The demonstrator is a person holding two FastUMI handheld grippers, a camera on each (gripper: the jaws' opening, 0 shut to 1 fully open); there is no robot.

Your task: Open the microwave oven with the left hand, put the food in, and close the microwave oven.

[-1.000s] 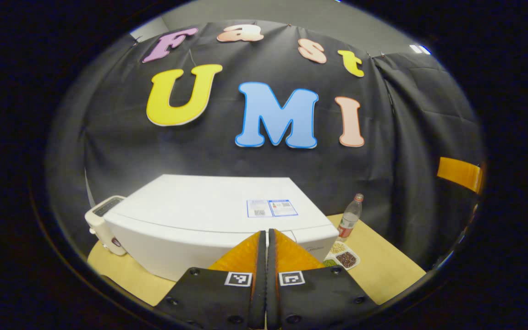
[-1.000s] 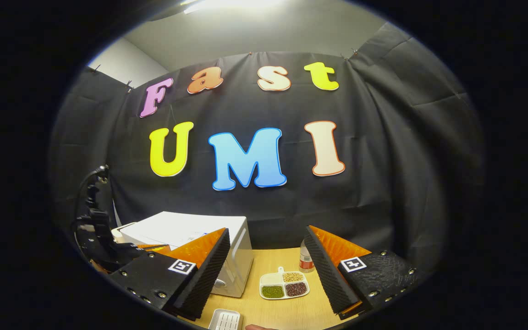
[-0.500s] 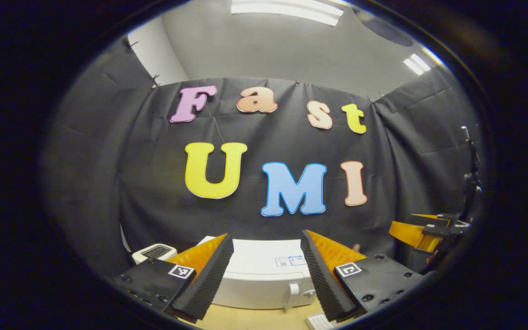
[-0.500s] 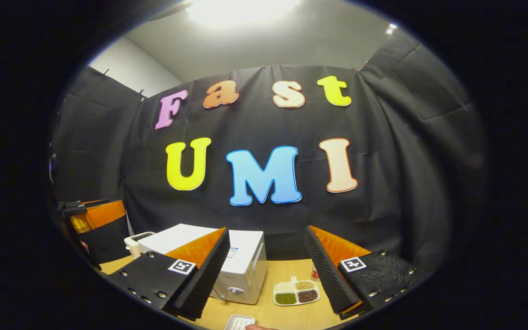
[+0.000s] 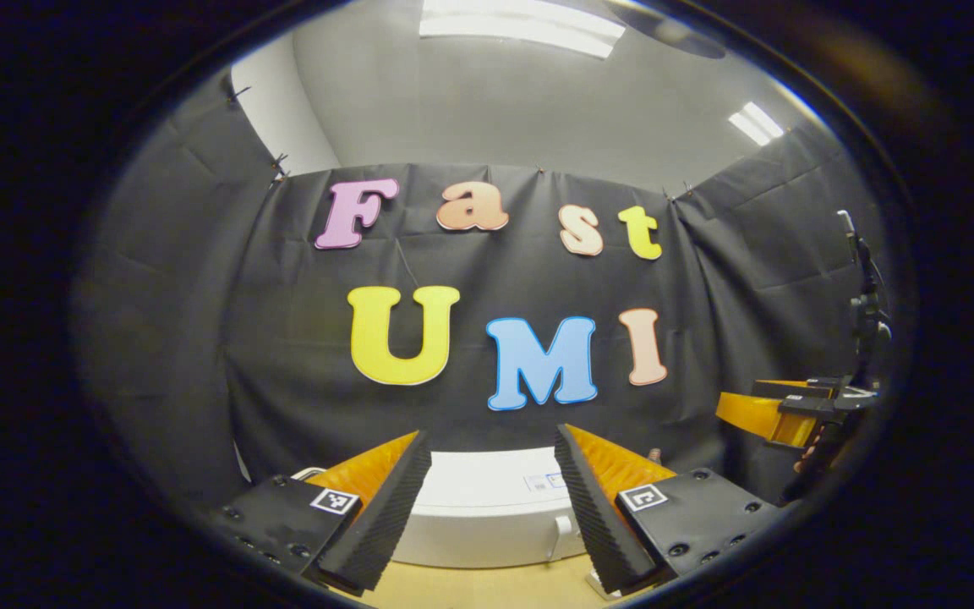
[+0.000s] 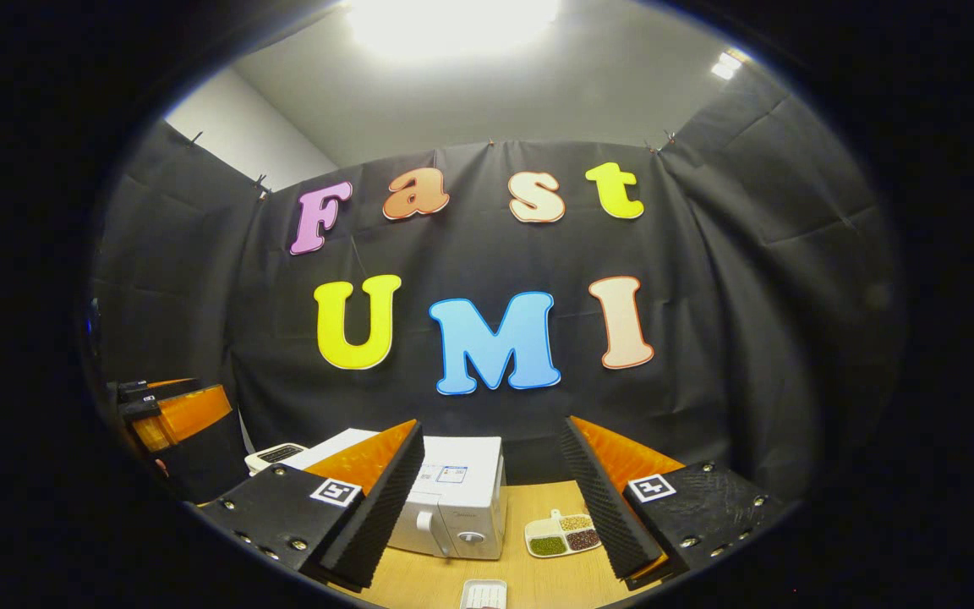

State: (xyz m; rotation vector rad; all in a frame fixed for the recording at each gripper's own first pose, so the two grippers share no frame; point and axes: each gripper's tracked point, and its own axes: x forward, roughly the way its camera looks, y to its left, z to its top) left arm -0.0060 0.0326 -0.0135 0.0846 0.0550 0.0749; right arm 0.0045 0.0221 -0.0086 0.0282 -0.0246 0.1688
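The microwave [image 6: 451, 506] sits on the table [image 6: 538, 575], door closed, at twelve o'clock from the left gripper [image 5: 491, 507]. Both the left gripper and the right gripper [image 6: 491, 503] gape wide, empty. The door looks stiff and hinged; hook its upright handle [image 5: 562, 531].

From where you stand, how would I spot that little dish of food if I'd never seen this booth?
Find the white microwave oven on the wooden table before the black cloth wall. Just to its right in the right gripper view lies a small white divided dish. It alone holds three little heaps, green, tan and dark reddish-brown, unlike the ribbed white tray nearer the table's front edge.
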